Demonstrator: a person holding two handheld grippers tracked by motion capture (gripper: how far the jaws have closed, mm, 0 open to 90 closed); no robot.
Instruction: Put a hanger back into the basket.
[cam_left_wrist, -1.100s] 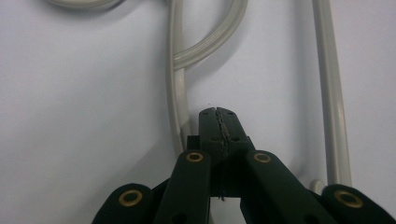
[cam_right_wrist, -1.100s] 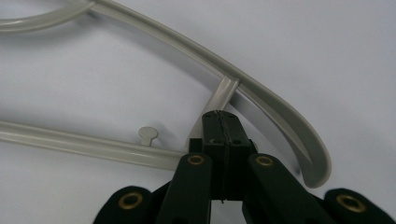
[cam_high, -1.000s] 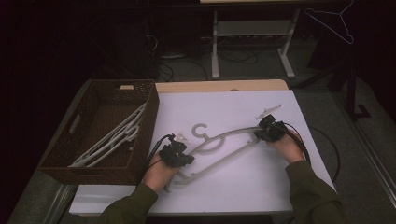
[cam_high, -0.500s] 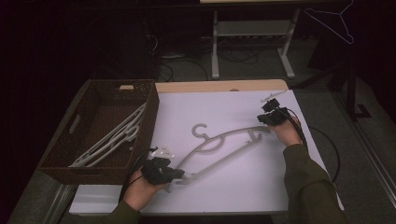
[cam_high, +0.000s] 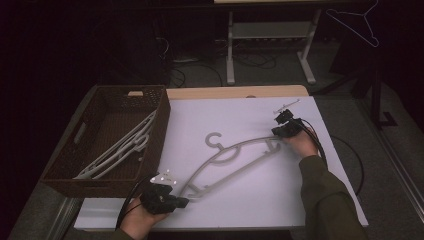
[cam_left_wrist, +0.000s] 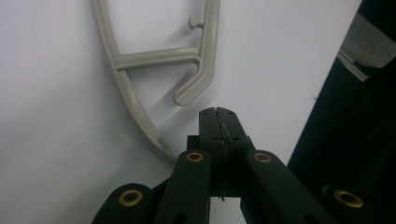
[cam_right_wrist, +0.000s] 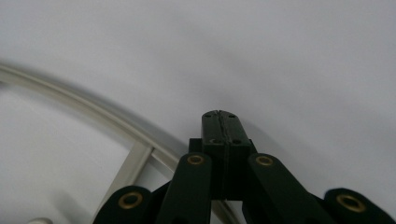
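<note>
The grey plastic hanger (cam_high: 235, 157) looks light, stiff and slippery, best gripped at its thin ends, while the left gripper (cam_high: 181, 202) and the right gripper (cam_high: 276, 131) sit closed and empty beside those ends.

Black grippers (cam_high: 184, 202), brass screws, olive sleeve (cam_high: 327, 200)

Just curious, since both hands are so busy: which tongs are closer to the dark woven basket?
Left. The left tongs sit just off the dark woven basket's near right corner; the right tongs are far across the white sheet, at the grey plastic hanger's other end.
</note>
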